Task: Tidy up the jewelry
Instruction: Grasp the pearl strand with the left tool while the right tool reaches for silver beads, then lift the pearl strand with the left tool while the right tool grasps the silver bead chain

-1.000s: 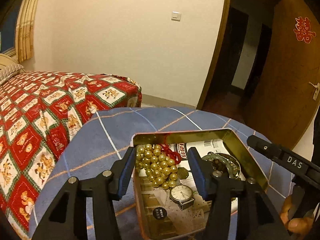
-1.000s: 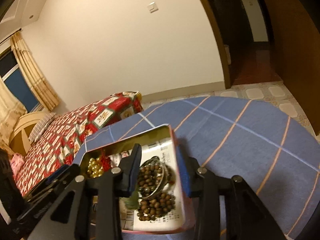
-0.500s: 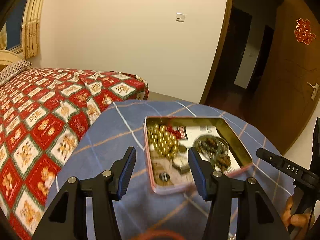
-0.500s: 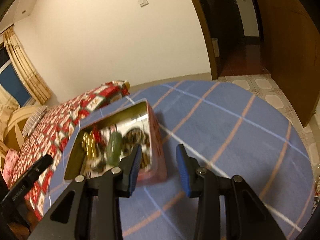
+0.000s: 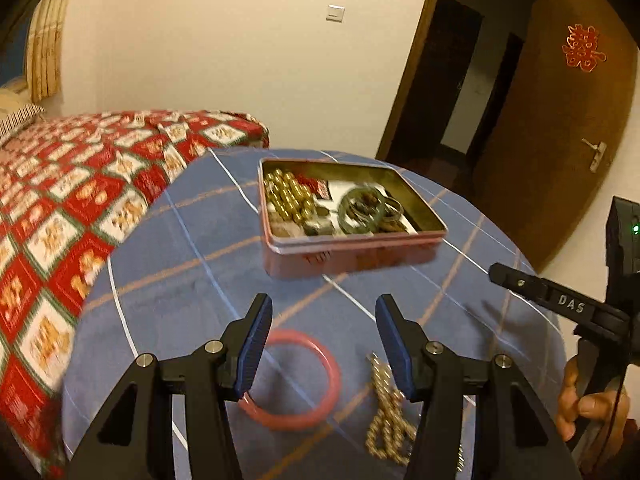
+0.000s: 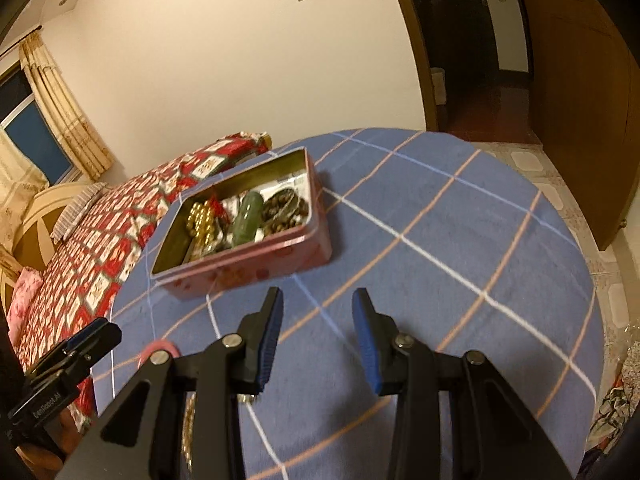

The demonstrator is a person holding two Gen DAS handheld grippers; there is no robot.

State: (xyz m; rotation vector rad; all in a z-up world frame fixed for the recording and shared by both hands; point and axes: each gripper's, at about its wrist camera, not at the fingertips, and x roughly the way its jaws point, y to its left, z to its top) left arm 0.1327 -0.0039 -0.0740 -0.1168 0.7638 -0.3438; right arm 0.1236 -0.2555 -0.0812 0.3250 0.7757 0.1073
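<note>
A pink tin box sits on the round table with the blue checked cloth. Inside it lie gold beads, a green bangle, brown beads and other pieces. Nearer to me on the cloth lie a pink bangle and a gold bead chain. My left gripper stands open above the pink bangle, holding nothing. My right gripper is open and empty over bare cloth, right of the tin.
A bed with a red patterned quilt stands left of the table. An open doorway and a wooden door lie behind to the right. A hand holds the right gripper's handle at the right edge.
Both grippers have pulled back from over the tin toward the near side of the table. The pink bangle and gold chain have come into view. Neither jaw opening has changed.
</note>
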